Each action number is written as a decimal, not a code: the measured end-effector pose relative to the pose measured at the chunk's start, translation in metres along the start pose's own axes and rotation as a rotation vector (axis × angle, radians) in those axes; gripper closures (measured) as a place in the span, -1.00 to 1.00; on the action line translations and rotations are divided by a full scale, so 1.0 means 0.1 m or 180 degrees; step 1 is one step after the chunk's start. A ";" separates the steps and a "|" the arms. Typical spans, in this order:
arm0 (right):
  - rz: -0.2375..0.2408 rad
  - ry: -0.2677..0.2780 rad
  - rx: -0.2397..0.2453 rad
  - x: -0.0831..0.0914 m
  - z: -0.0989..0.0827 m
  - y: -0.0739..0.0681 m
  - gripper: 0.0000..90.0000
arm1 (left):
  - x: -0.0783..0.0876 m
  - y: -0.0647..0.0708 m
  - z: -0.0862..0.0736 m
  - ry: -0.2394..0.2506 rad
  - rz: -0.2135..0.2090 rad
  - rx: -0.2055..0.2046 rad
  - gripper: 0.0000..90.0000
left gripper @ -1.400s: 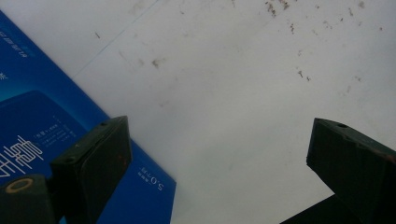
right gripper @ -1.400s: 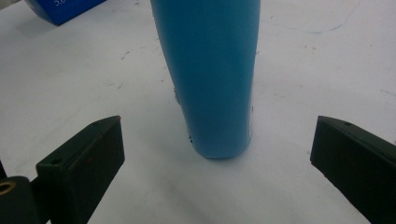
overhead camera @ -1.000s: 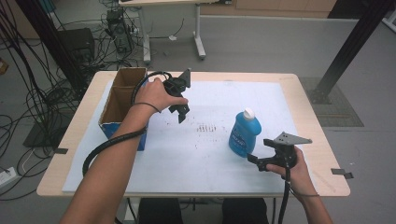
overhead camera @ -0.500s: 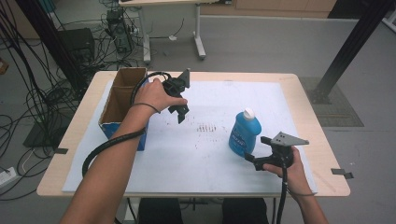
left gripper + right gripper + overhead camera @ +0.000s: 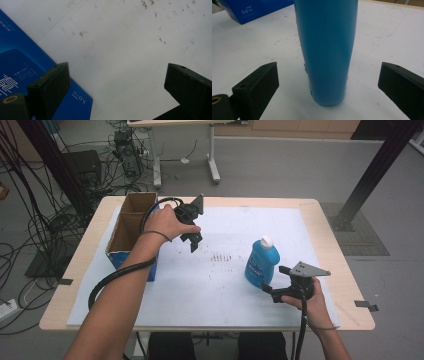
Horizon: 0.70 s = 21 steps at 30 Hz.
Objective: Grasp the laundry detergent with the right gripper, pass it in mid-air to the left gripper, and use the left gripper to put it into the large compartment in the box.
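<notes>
The blue bottle with a white cap stands upright on the white sheet, right of centre. The right gripper sits just before it, jaws spread wide — not touching. The left gripper hovers spread beside the open cardboard box, whose blue side reads "5.0" — other print too small.
</notes>
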State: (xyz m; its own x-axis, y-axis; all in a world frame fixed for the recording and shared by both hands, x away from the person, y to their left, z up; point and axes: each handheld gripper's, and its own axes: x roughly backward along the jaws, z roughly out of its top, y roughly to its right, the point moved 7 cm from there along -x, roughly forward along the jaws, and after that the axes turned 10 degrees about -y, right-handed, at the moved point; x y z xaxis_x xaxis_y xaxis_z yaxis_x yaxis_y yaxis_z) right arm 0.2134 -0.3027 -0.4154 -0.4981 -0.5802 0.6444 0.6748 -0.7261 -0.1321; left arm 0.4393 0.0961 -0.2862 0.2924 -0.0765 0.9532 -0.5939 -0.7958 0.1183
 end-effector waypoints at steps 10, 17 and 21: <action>0.0014 0.0015 -0.0008 0.00 0.00 0.00 -0.92 | 0.02 0.03 -0.02 0.0087 0.0087 -0.0004 -0.89; 0.0012 0.0020 -0.0002 0.00 0.00 0.01 -0.92 | 0.02 0.03 -0.03 0.0069 0.0098 -0.0014 -0.87; 0.0027 0.0034 -0.0027 0.00 0.00 0.01 -0.92 | 0.01 0.02 -0.02 0.0056 0.0073 -0.0036 -0.84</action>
State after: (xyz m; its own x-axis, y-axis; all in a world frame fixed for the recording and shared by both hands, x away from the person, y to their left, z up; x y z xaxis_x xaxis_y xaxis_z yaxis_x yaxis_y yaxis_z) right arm 0.2137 -0.3031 -0.4160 -0.4982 -0.5902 0.6352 0.6745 -0.7241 -0.1438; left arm 0.4366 0.0956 -0.2841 0.2655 -0.0840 0.9605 -0.6088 -0.7871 0.0995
